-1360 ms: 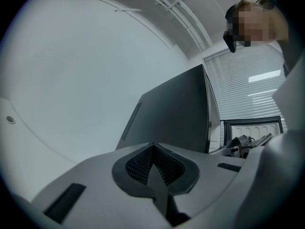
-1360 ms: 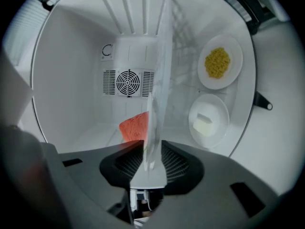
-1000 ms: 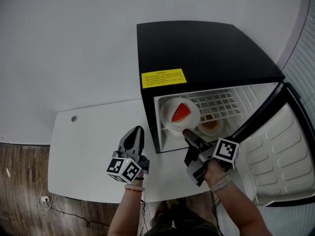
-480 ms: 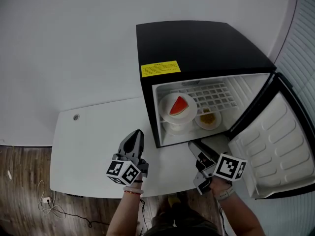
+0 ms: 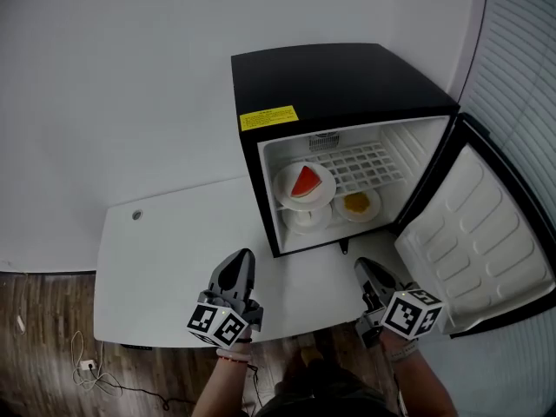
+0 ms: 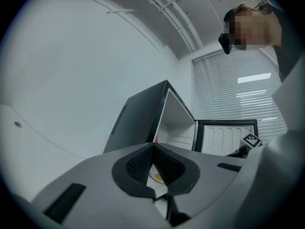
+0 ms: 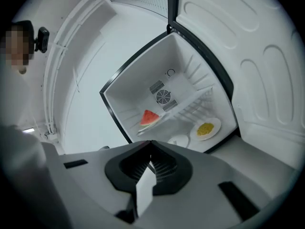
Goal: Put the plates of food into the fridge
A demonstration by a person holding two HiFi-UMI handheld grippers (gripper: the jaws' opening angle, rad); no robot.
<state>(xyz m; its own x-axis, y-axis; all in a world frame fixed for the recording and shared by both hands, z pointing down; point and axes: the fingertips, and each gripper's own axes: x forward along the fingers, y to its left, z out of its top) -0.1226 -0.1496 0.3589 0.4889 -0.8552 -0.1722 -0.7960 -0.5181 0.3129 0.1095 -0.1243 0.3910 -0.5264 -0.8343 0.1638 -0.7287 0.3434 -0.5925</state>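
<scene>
From the head view we looked steeply down on the white table (image 5: pixel 165 259) and the open fridge (image 5: pixel 339 85). The left gripper view sat low over the table and faced slightly upward at the fridge's side. The right gripper view, rolled sideways, faced the open interior from nearby. All three views shared the fridge.

Ahead of my left hand-held gripper (image 5: pixel 241 257) and right hand-held gripper (image 5: pixel 365 266), a yellow label (image 5: pixel 268 117) sits on the black fridge (image 5: pixel 339 76), above its open compartment. Its dark print is too small to read. My left cube (image 5: pixel 217 322) and right cube (image 5: pixel 413 313) bear black-and-white square markers.
</scene>
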